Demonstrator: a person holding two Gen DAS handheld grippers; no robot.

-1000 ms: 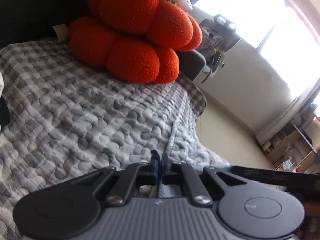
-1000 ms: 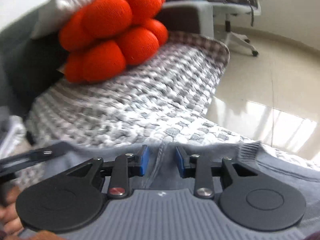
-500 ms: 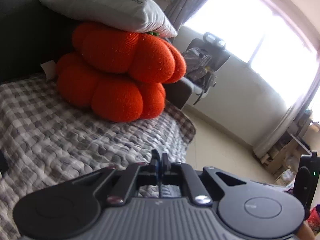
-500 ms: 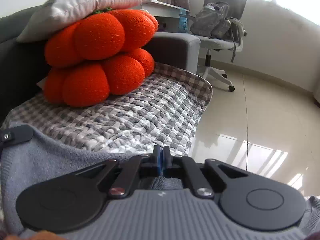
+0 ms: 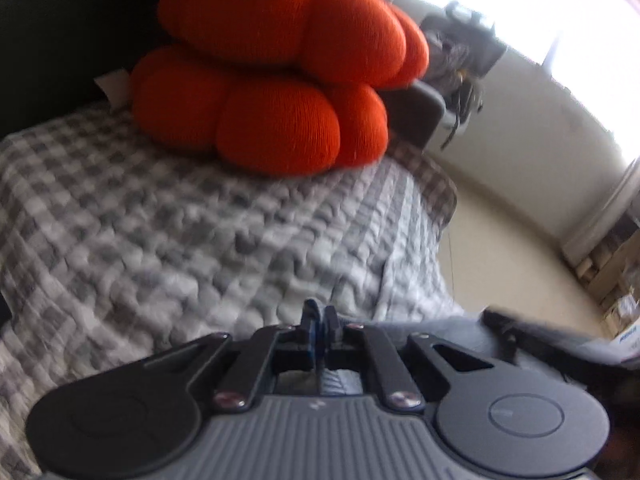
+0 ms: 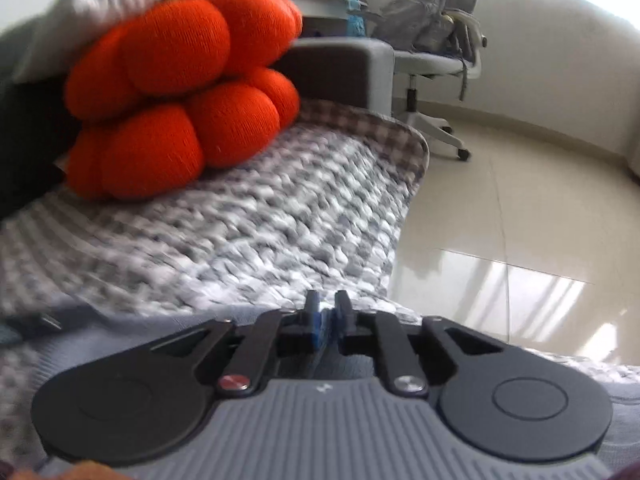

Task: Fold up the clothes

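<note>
Two grippers over a checkered quilt (image 6: 248, 232) on the sofa. Left gripper (image 5: 319, 314) has its jaws pressed together, whether on cloth I can't tell. Right gripper (image 6: 327, 307) jaws are opening a crack right above the grey sweater (image 6: 120, 332), which lies along the quilt's near edge. Orange cushions (image 5: 280, 76) sit behind.

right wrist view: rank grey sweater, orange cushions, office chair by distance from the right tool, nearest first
1. grey sweater: directly under the right tool, on the checked cover.
2. orange cushions: upper left, stacked at the sofa back.
3. office chair: top right, on the floor beyond the sofa arm.
</note>
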